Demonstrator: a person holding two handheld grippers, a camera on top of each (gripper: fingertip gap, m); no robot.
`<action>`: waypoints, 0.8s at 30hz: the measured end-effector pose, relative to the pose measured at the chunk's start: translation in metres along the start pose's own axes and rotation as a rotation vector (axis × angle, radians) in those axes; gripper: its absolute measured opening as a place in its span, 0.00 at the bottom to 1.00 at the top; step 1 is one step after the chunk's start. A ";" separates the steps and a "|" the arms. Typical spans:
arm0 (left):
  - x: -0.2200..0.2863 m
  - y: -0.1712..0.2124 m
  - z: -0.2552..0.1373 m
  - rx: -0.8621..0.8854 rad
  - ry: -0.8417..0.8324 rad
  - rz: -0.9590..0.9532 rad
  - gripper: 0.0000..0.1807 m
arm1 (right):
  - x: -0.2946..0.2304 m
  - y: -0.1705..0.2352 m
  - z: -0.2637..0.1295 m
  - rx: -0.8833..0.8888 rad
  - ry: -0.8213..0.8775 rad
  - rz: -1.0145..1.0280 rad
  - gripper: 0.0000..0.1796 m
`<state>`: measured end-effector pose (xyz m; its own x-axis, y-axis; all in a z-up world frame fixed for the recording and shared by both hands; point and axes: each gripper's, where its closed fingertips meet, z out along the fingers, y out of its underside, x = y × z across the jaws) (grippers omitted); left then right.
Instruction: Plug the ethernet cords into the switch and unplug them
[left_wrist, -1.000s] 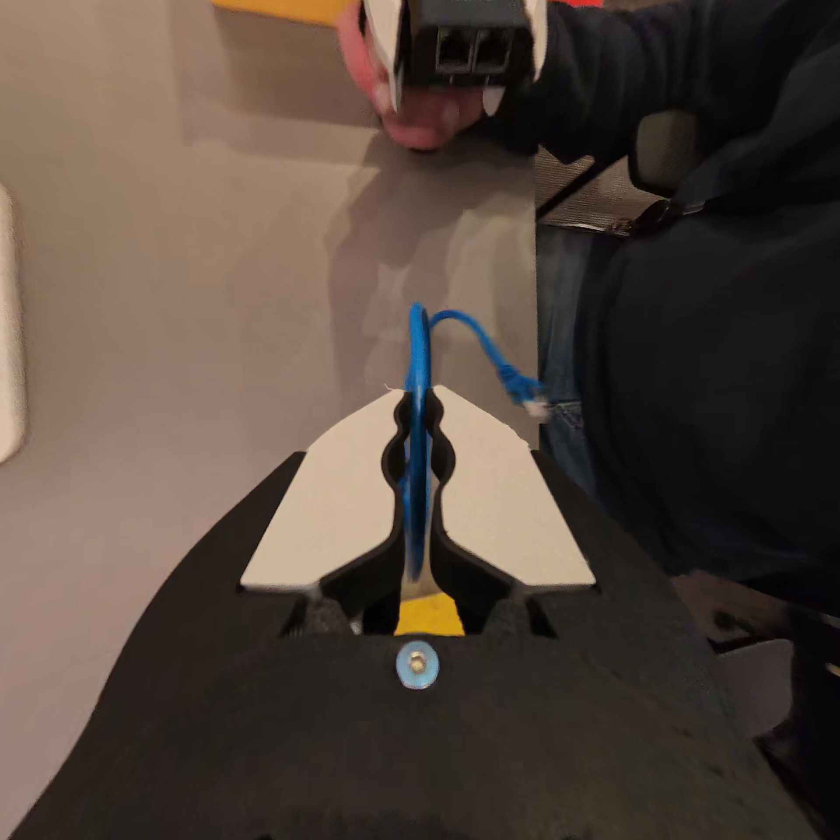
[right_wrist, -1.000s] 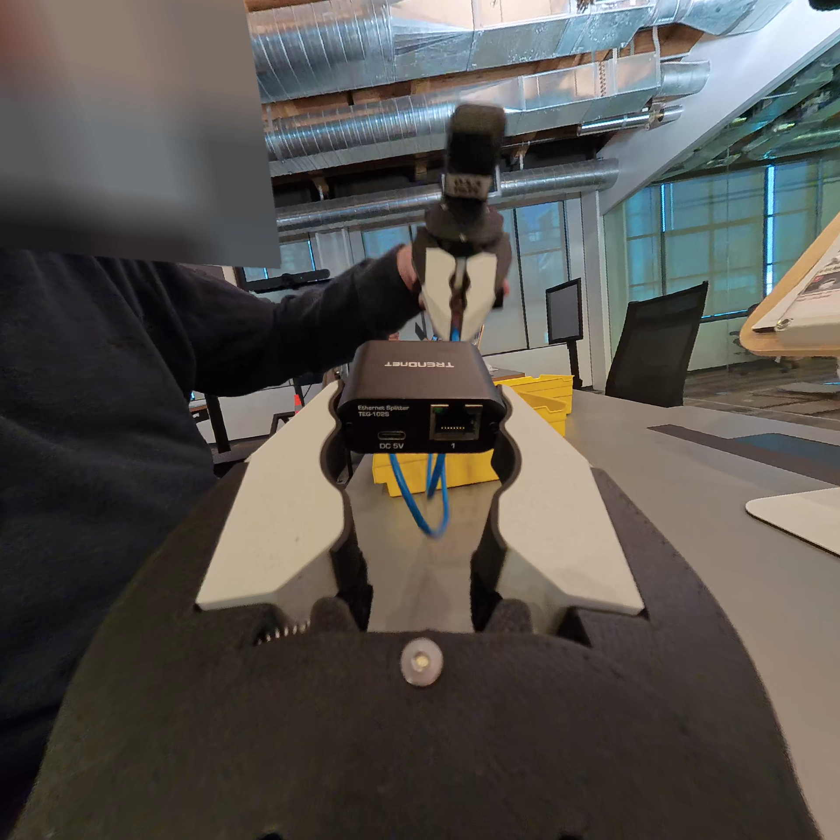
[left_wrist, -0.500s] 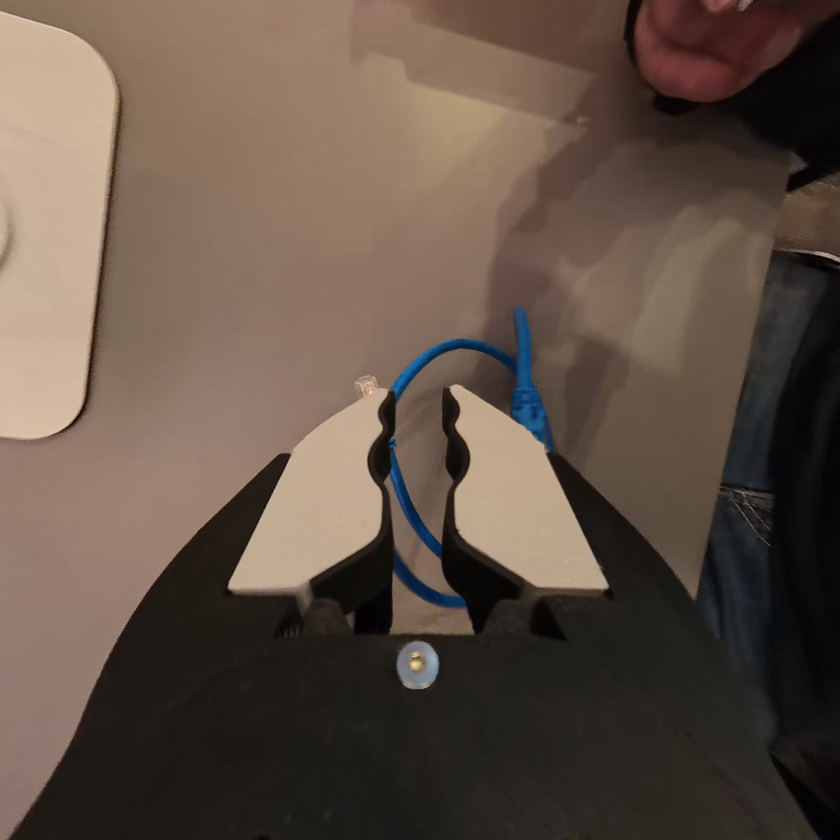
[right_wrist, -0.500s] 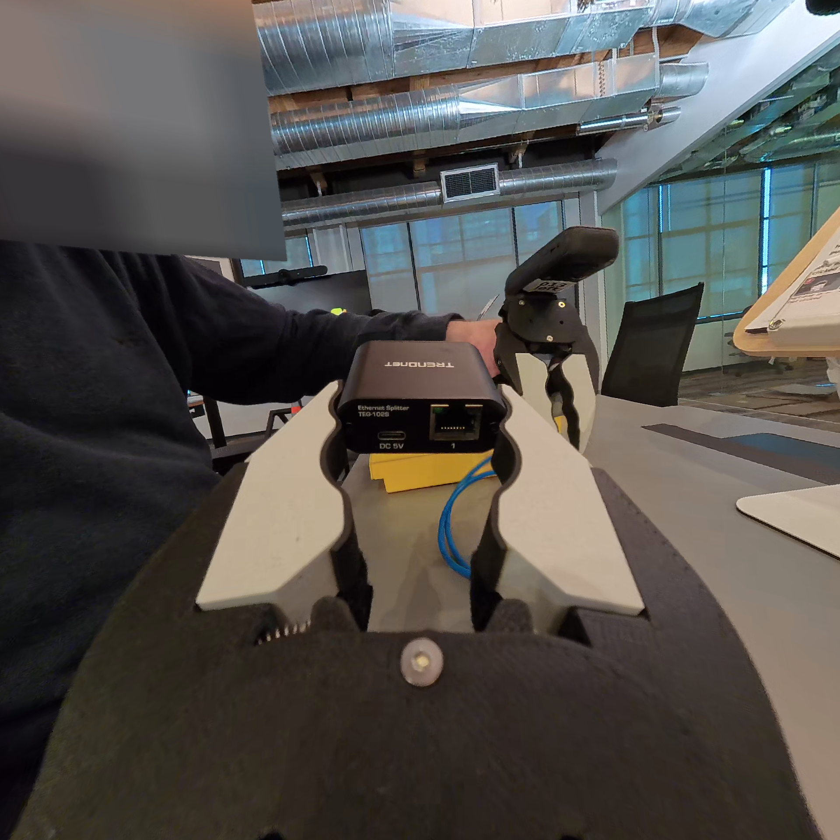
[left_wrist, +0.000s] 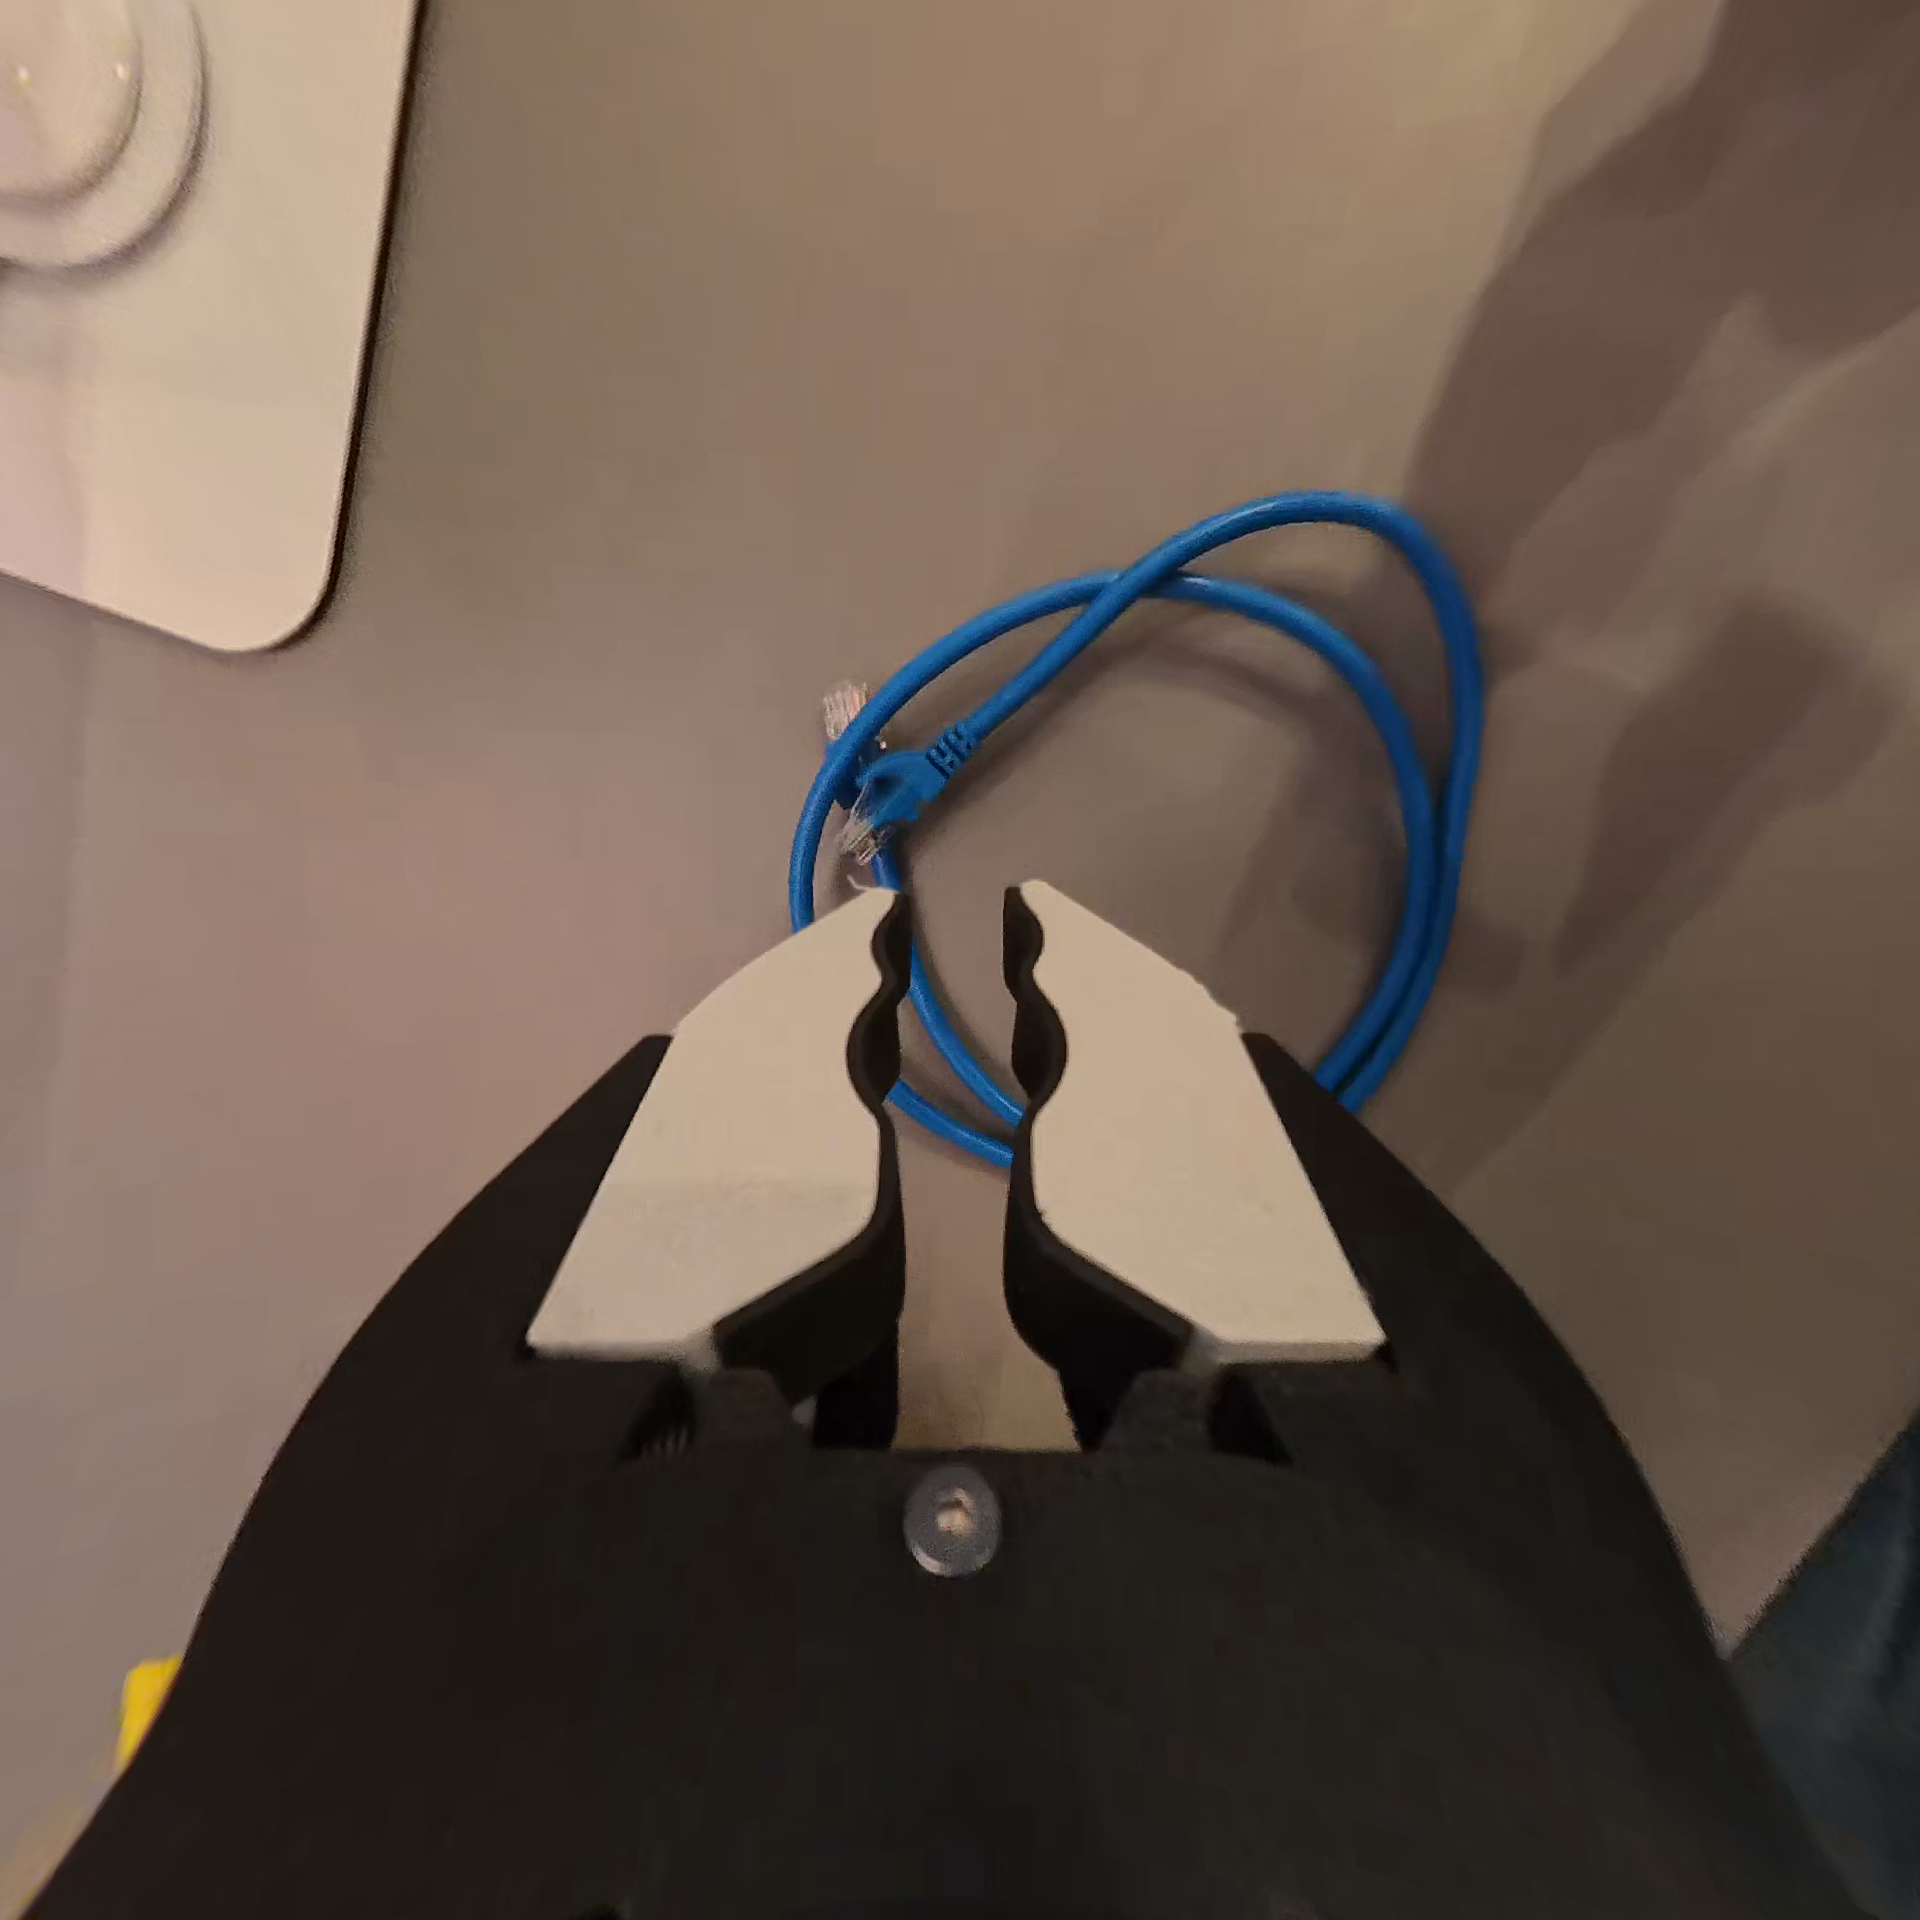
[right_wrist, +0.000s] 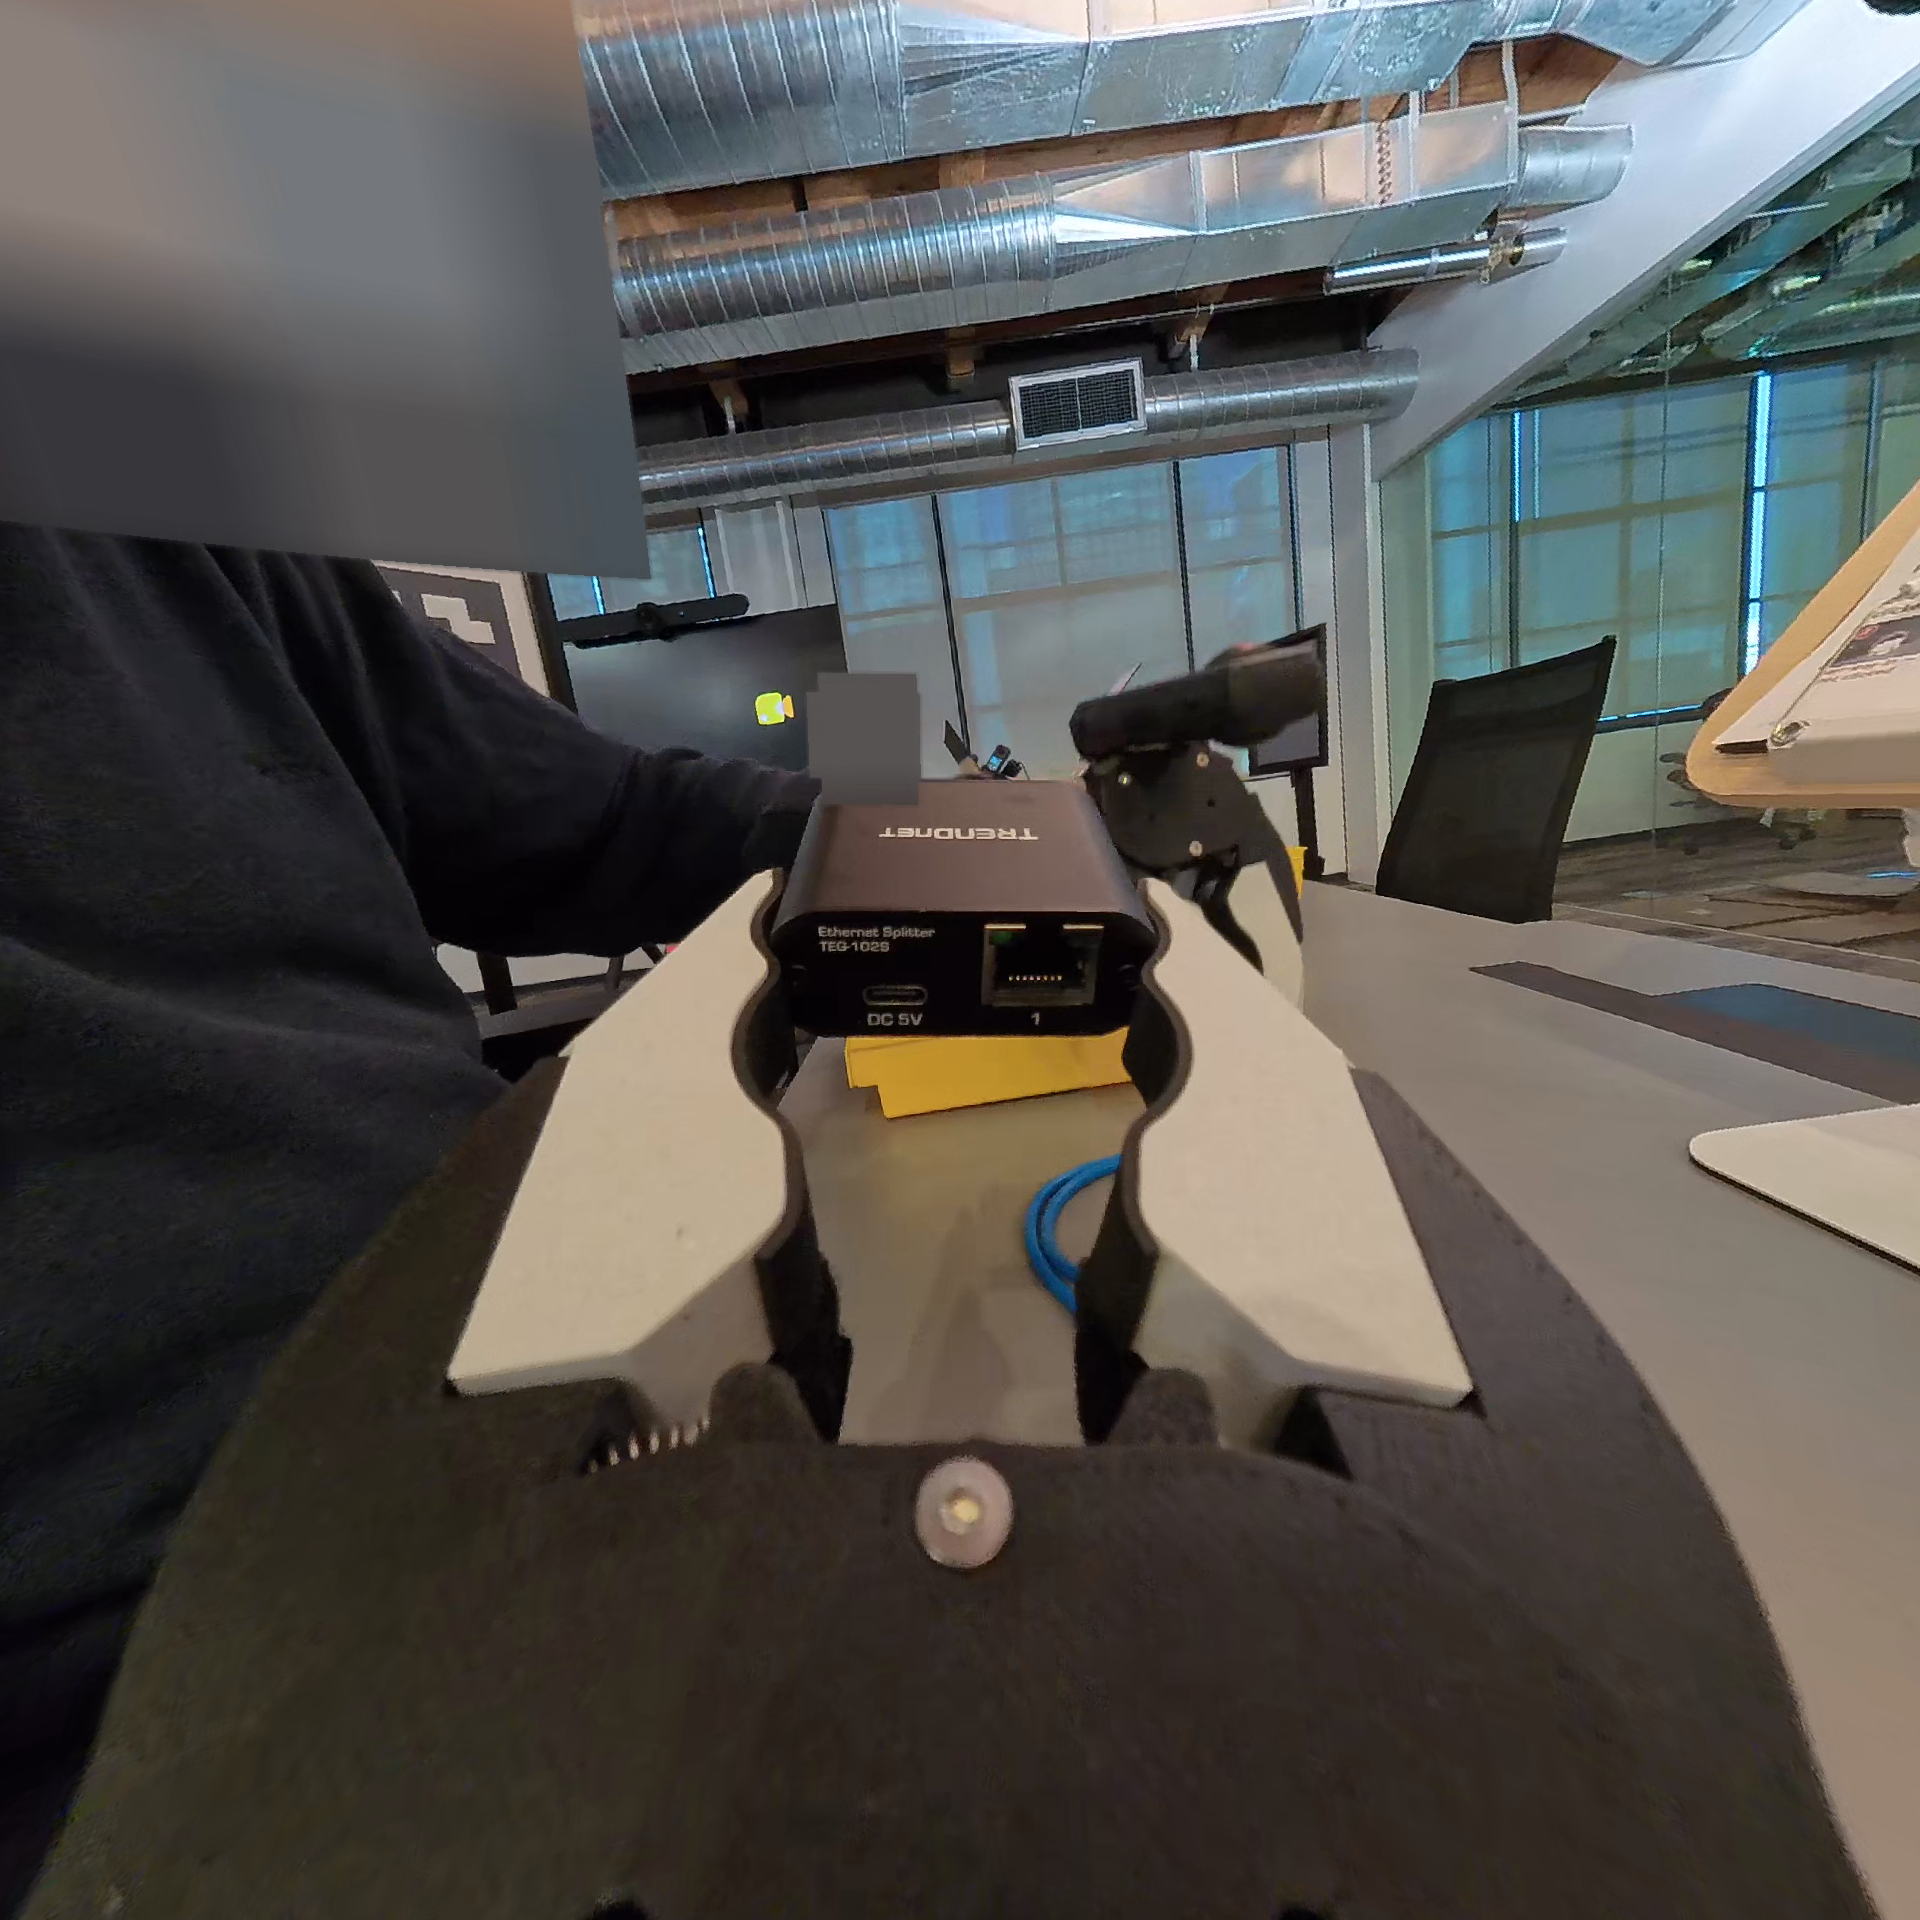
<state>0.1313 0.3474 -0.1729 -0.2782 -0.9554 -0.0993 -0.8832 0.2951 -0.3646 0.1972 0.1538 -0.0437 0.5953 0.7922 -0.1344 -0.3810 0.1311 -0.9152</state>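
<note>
Seen across a broad grey counter (left_wrist: 1039, 312), under a ceiling of silver metal ducts (right_wrist: 1039, 125). At far left, a dark-sleeved person (right_wrist: 260, 935); beyond the far edge, a black office chair (right_wrist: 1496, 779). Resting on the counter toward the right, a pale rounded-corner flat pad (left_wrist: 187, 312); farther back, a stack of yellow plastic bins (right_wrist: 987, 1075).

Right gripper (right_wrist: 961, 904), white-fingered and black-bodied, clamped on the small black metal ethernet switch (right_wrist: 961, 914), held above the counter with its port face toward the camera. Left gripper (left_wrist: 951, 899), jaws parted and holding nothing, poised just over the cord.

Lying loose on the counter, coiled in two loops, the thin blue ethernet cord (left_wrist: 1444, 810), both clear plugs (left_wrist: 844, 712) unplugged and close together at the loop's left side.
</note>
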 end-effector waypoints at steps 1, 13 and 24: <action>0.001 0.001 0.005 0.002 -0.018 -0.016 0.10 | 0.000 0.000 0.000 0.001 0.000 -0.001 0.35; 0.008 -0.021 0.036 -0.063 -0.289 0.338 0.15 | -0.002 0.001 0.001 -0.006 -0.001 -0.012 0.35; 0.000 -0.024 0.044 -0.154 -0.419 0.581 0.03 | -0.003 -0.003 -0.001 0.001 -0.002 -0.025 0.35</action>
<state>0.1692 0.3397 -0.2045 -0.5773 -0.5604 -0.5939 -0.6886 0.7250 -0.0147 0.1967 0.1504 -0.0410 0.6035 0.7896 -0.1110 -0.3670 0.1515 -0.9178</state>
